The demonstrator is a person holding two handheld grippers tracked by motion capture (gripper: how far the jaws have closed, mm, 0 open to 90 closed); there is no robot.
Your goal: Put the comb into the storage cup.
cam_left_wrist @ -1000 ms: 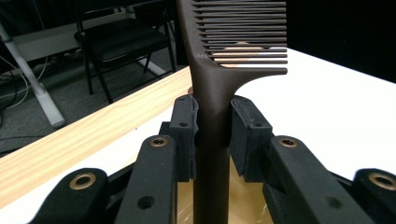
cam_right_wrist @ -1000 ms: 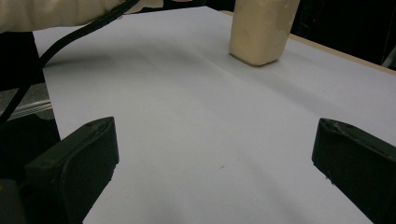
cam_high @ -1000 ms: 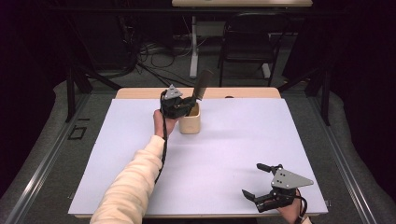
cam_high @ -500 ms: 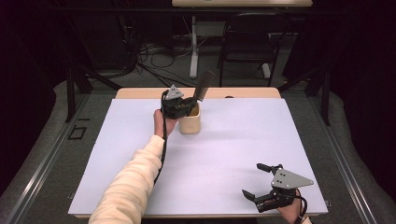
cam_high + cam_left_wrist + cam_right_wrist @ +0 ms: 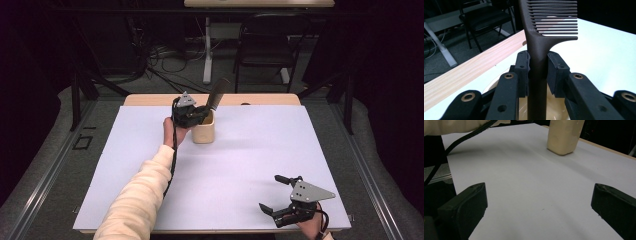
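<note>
At the far middle of the white-covered table (image 5: 240,165), the left gripper (image 5: 192,114) pinches the handle of a dark comb (image 5: 216,95), its two black pads pressed against either side of the handle just below where the teeth begin. In the left gripper view the comb (image 5: 541,37) rises straight up out of the jaws, teeth pointing to that view's right, while the lower end of the handle runs down into the mouth of a cream-coloured cup (image 5: 554,110) directly beneath the gripper. From the high view the comb leans up and to the right out of the cup (image 5: 204,131), with the left gripper sitting at the cup's upper left rim and the hand behind it, a cream sleeve (image 5: 137,200) stretching back towards the near edge. The right gripper (image 5: 281,200) rests well apart, at the near right corner of the table, its jaws spread wide with nothing between them. In the right gripper view the bare white surface lies between its two black pads (image 5: 464,207), and the cup (image 5: 564,136) stands far ahead near the table's wooden back edge.
</note>
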